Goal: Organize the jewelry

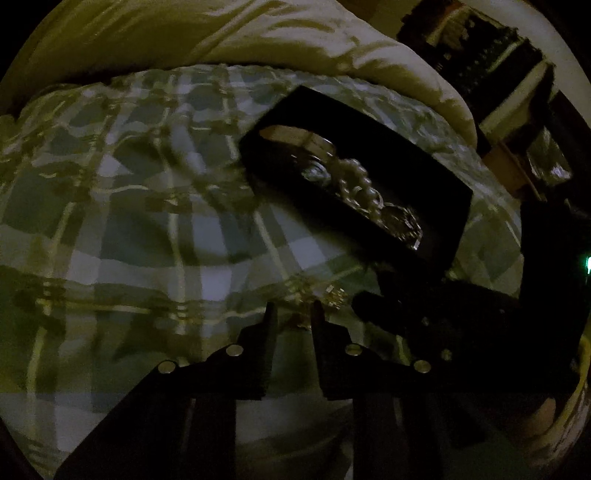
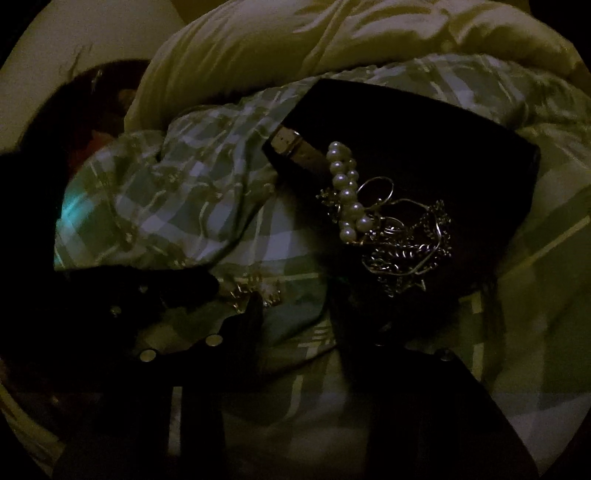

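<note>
A black jewelry box [image 1: 369,173] lies open on a plaid bedspread [image 1: 129,192]. It holds a pearl strand [image 2: 347,192], rings [image 2: 376,188], silver chains [image 2: 410,247] and a watch strap [image 2: 291,147]. A small gold piece [image 1: 332,295] lies loose on the bedspread in front of the box. My left gripper [image 1: 293,314] is open with its fingertips around the left end of that piece. My right gripper [image 2: 295,306] is open; its left finger [image 2: 251,314] touches the same gold piece [image 2: 255,288], its right finger is lost against the dark box.
A pale rumpled duvet [image 1: 221,33] is piled behind the box. Dark shelves [image 1: 480,48] stand at the far right. The right gripper's body [image 1: 443,314] crosses the left wrist view close to the left fingers. The scene is very dim.
</note>
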`<act>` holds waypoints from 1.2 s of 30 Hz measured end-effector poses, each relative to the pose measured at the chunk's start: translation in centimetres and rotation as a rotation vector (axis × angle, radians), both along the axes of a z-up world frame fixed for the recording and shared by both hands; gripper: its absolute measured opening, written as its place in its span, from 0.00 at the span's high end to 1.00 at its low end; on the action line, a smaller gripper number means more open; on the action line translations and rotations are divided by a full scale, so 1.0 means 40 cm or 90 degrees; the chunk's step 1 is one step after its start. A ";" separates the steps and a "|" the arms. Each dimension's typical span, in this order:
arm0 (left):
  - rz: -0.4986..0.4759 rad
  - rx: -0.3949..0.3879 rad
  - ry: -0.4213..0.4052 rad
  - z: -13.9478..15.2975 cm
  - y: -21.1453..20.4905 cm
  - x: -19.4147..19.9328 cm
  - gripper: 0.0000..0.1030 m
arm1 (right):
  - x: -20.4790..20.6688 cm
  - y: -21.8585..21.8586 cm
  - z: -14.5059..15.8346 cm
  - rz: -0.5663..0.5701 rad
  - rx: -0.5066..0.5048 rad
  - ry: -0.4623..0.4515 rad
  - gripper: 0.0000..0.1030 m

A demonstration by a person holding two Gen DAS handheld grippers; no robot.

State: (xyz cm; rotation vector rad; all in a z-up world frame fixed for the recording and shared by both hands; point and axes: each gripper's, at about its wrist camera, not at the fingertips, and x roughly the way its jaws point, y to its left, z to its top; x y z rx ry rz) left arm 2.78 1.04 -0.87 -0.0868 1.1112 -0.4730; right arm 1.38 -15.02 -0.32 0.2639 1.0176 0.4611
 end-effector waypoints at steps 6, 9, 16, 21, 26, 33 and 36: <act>-0.028 0.042 -0.010 -0.028 -0.050 -0.008 0.83 | -0.019 -0.006 0.012 -0.013 0.003 0.014 0.63; -0.024 0.058 -0.006 -0.052 -0.060 -0.007 0.83 | -0.028 -0.002 0.031 0.001 0.018 -0.001 0.63; -0.015 0.051 -0.008 -0.038 -0.043 -0.001 0.89 | -0.020 0.006 0.031 0.006 0.019 -0.006 0.63; 0.022 0.046 -0.018 -0.011 0.010 0.005 0.89 | -0.032 0.035 0.042 0.031 -0.015 -0.030 0.63; 0.052 0.050 -0.026 0.008 0.050 0.009 0.89 | -0.035 0.085 0.039 0.077 -0.060 -0.063 0.63; 0.062 0.055 -0.022 0.010 0.061 0.007 0.89 | -0.002 0.130 -0.015 0.100 -0.130 -0.060 0.67; 0.061 0.055 -0.021 0.008 0.059 0.008 0.89 | -0.003 0.140 -0.019 0.103 -0.153 -0.070 0.74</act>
